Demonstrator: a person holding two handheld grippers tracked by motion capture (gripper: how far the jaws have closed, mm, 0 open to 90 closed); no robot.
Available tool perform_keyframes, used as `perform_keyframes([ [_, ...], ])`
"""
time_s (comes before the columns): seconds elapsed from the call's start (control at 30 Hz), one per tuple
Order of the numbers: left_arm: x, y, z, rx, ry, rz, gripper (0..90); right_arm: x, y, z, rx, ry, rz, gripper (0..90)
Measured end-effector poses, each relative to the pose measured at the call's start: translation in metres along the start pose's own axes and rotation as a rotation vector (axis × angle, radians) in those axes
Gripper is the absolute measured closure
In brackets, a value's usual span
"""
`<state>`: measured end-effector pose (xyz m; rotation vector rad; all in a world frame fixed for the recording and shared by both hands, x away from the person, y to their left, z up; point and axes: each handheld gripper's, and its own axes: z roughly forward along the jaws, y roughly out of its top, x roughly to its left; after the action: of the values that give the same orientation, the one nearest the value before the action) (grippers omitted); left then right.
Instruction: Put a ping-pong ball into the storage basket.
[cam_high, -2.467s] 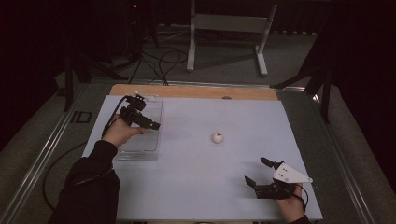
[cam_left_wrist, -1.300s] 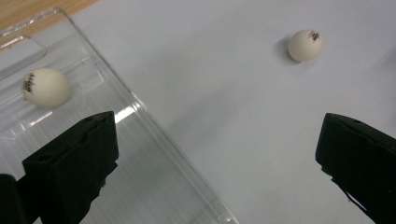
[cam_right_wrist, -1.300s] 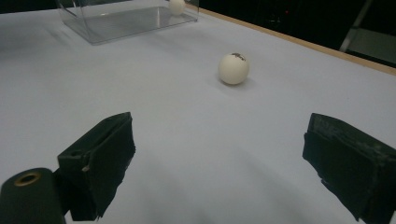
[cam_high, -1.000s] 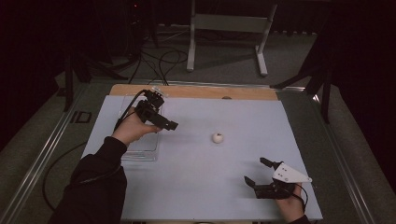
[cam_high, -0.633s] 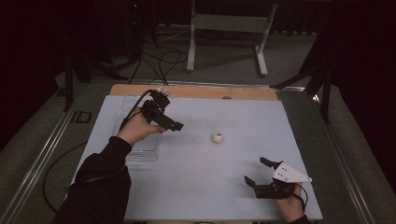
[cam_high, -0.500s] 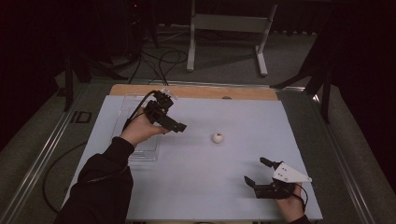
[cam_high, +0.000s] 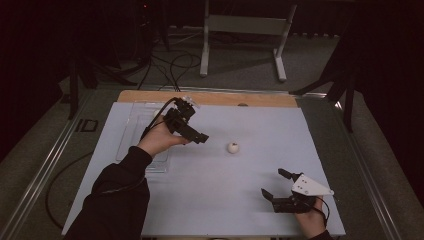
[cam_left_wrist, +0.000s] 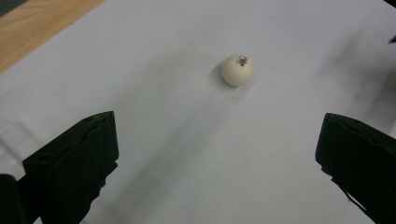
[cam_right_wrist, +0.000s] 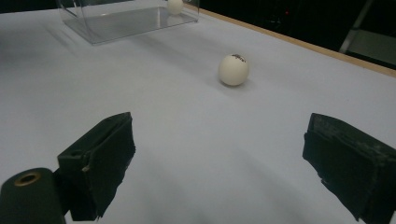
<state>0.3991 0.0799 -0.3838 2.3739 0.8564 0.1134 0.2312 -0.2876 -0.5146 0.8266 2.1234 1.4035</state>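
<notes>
- At the far left of the white table I see a clear plastic tray lying flat; the right gripper view catches another small white ball inside it.
- My left gripper hangs above the table just right of the tray, jaws spread wide and holding nothing, pointed toward the ball.
- The white ball sits alone on the bare table near the middle — between the two grippers, touching neither. It has a small dark mark on top.
- I judge it light, hard and smooth, much like a table-tennis ball, so it will roll at the slightest nudge and may squirt out of a lopsided pinch. I would close the pads across its widest middle, one on each side, coming in level and gently — a thin shell could dent under a hard squeeze.
- My right gripper rests low at the near right edge, jaws apart and empty, well away from the ball.
</notes>
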Motion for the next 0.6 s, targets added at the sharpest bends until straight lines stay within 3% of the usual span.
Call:
perform_keyframes([
  [0.6, -0.016, 0.015, 0.019, -0.003, -0.015, 0.035, 0.6, 0.000, 0.000, -0.001, -0.003, 0.003, 0.002, 8.8],
])
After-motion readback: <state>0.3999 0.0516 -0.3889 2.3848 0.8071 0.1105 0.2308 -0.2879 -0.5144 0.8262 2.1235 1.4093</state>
